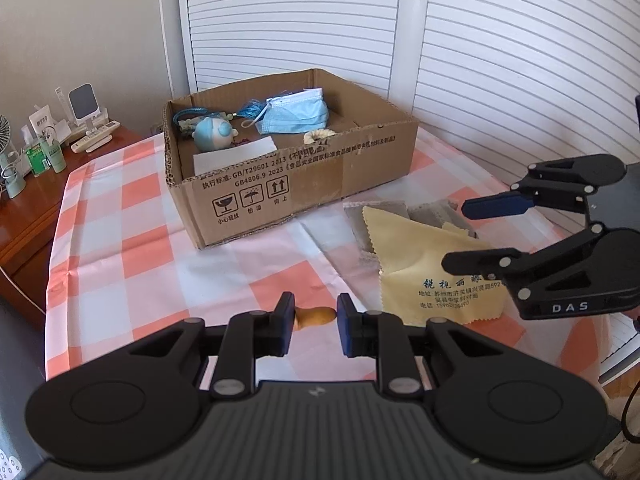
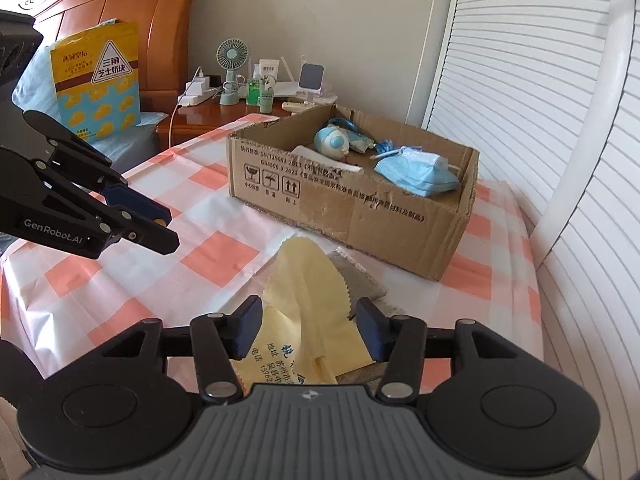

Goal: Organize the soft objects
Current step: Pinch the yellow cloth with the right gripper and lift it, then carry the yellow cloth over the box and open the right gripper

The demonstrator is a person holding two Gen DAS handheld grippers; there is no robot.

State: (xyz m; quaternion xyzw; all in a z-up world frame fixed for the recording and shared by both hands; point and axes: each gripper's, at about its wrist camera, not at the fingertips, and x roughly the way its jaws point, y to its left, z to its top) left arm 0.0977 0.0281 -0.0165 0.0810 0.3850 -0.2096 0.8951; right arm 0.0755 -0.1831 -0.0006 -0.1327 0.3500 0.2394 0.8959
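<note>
My left gripper (image 1: 314, 322) is shut on a small tan soft piece (image 1: 316, 316), held just above the checked tablecloth (image 1: 132, 240). In the right wrist view the left gripper (image 2: 170, 228) shows at the left. My right gripper (image 2: 308, 330) is open over a yellow cleaning cloth (image 2: 304, 292) that lies on grey cloths (image 2: 360, 280). Its pads do not press the cloth. In the left wrist view, the right gripper (image 1: 454, 234) hangs above that yellow cloth (image 1: 424, 264). Behind stands an open cardboard box (image 1: 300, 188) (image 2: 360, 220) holding blue face masks (image 1: 294, 116) (image 2: 416, 176) and a blue plush toy (image 1: 212, 134) (image 2: 330, 142).
A wooden nightstand (image 2: 200, 118) at the table's left carries a small fan (image 2: 230, 68), bottles and chargers. White louvred doors (image 1: 500, 60) close off the far and right sides. A yellow snack bag (image 2: 96, 80) leans on a wooden headboard.
</note>
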